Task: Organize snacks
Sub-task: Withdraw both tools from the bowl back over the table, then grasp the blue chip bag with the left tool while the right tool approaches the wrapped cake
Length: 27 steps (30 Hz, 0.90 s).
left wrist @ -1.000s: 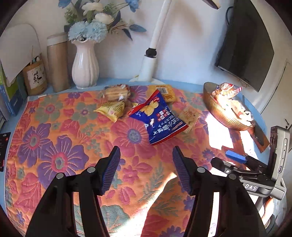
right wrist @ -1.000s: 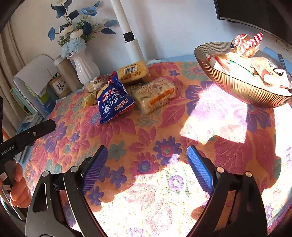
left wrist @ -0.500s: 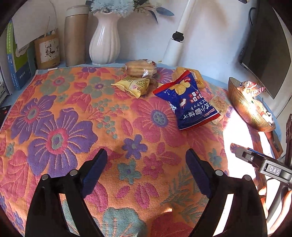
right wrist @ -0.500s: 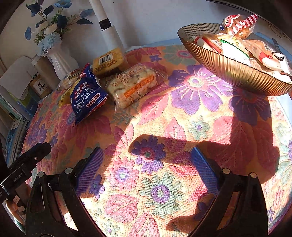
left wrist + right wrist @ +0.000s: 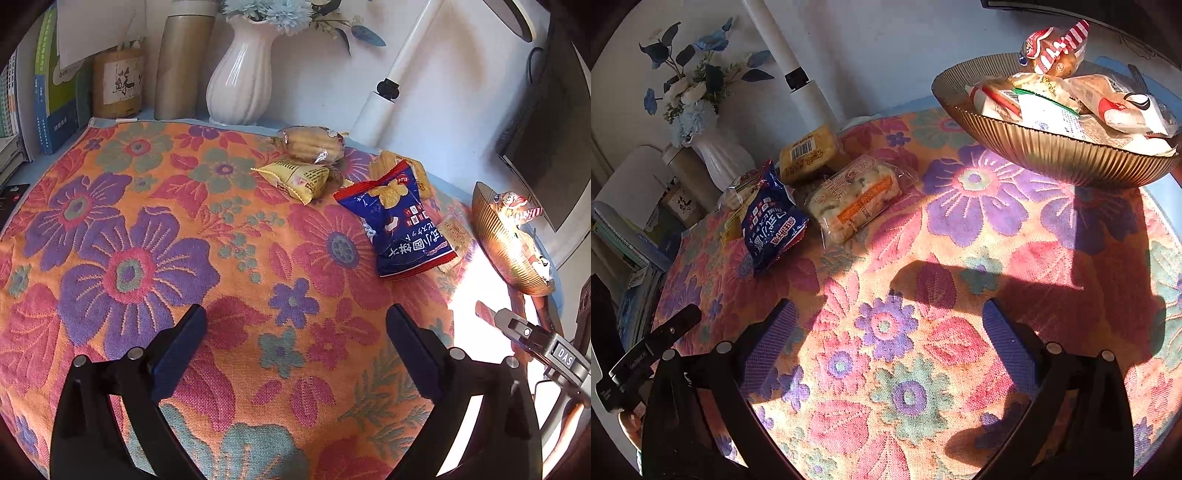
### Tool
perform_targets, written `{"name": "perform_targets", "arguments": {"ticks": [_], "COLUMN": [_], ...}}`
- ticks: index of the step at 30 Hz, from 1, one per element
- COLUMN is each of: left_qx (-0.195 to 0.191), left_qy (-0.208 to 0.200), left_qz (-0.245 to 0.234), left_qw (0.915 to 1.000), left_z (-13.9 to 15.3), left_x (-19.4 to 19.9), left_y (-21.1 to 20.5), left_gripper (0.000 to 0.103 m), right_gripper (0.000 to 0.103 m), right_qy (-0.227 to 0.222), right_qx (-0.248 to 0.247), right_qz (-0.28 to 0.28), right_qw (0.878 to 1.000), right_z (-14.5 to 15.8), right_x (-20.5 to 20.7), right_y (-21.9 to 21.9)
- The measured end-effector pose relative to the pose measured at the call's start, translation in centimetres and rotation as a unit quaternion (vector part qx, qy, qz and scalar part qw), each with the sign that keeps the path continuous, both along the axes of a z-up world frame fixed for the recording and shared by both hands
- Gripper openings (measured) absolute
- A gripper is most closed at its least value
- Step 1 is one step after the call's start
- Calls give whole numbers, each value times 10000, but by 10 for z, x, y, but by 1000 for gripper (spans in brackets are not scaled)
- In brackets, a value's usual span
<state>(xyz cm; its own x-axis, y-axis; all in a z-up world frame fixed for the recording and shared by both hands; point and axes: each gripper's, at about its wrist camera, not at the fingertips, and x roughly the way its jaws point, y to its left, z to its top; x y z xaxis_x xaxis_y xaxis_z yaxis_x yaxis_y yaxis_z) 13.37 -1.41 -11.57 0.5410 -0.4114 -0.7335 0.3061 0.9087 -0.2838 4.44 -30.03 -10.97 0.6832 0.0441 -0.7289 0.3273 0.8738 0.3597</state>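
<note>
1. Tablecloth [image 5: 110, 266] first, floral orange and purple, covering the whole table, with hard sunlight across its 3 o'clock side in the left wrist view.
2. Gold ribbed bowl [image 5: 1052, 155] next, sitting at 1 o'clock in the right wrist view, already heaped with wrapped snacks, a red-and-white striped packet [image 5: 1056, 48] on top.
3. White vase [image 5: 240, 81] of blue flowers stands at 12 o'clock in the left view, a tan cylinder [image 5: 181, 59] just beside it.
4. Left gripper [image 5: 295, 343] hovers low over bare cloth, jaws spread wide, nothing between them.
5. Right gripper [image 5: 886, 336] matches it, jaws wide apart over the cloth, holding nothing.
6. Blue snack bag [image 5: 399, 221] lies at 1 o'clock from the left gripper, well apart from it.
7. Clear-wrapped pastry pack [image 5: 857, 199] rests just beside the blue bag in the right view, at 11 o'clock from the right gripper.
8. Yellow barcode packet [image 5: 809, 153] sits behind it, touching.
9. Small yellow pouch [image 5: 295, 177] and a wrapped bun [image 5: 310, 142] lie at 12 o'clock in the left view, touching each other.
</note>
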Motion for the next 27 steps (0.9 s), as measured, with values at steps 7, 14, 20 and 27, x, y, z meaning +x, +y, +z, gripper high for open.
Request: {"name": "perform_targets", "arguments": {"ticks": [7,14,20,27], "left_qx": [137,558,234,-705], "left_qy": [-77,99,-79,944], "left_qz": [-62,-157,-454,-439], "left_qw": [9999,9983,9987,9921], "left_z": [1,6,55,23], "left_x": [-1,2,14,84], "left_y": [-4,-18,-53,-86], "left_gripper": [97,97,98,96], "right_gripper": [100,100,82,83], "right_qy": [-81,-244,241,282], "right_qx": [672,578,187,1715], "right_qz": [-133,-234,120,68], "right_qw": [9976,9978,9995,9848], "right_z": [-7,1,12,5], "right_x": [-4,-9,26,67], "right_y": [-20,-20,-8,-34]}}
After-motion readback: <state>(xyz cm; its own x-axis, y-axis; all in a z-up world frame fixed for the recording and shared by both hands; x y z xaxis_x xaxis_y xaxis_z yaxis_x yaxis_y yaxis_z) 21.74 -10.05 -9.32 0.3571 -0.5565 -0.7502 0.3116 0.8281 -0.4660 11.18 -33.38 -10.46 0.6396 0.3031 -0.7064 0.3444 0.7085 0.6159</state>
